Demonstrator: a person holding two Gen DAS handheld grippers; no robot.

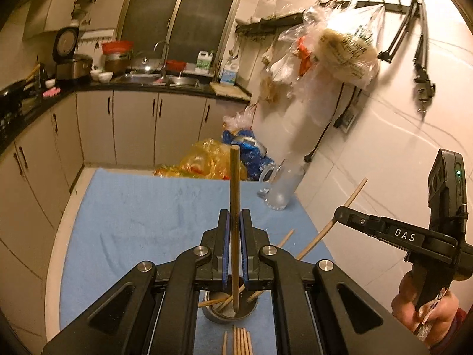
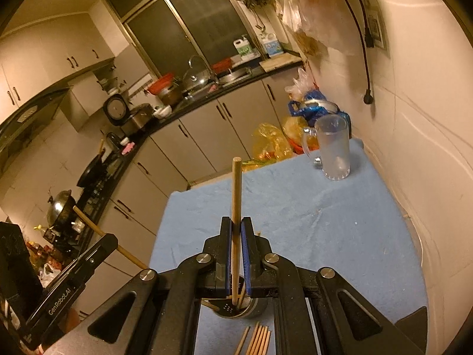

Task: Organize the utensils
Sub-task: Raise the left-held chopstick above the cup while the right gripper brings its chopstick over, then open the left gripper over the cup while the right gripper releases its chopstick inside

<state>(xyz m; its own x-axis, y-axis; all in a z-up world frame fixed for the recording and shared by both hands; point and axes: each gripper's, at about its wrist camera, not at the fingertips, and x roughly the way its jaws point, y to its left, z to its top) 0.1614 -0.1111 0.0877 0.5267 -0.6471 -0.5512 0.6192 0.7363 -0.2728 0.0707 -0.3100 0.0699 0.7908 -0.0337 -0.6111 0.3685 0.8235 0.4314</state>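
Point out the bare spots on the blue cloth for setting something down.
Free: the blue cloth between the glass mug and the metal cup, plus its left side. Crowded: around the cup, with loose chopsticks beside it.

Frosted mug (image 2: pixel 332 151), plastic bags (image 1: pixel 207 159).

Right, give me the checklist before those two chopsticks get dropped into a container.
1. Left gripper clamped on its chopstick: ok.
2. Right gripper clamped on its chopstick: ok.
3. Metal cup below both grippers, already holding sticks: ok.
4. Glass mug upright at the far corner of the blue cloth: ok.
5. Loose chopsticks lying beside the cup, not yet sorted: not ok.
6. Which container these two belong in: cannot tell.
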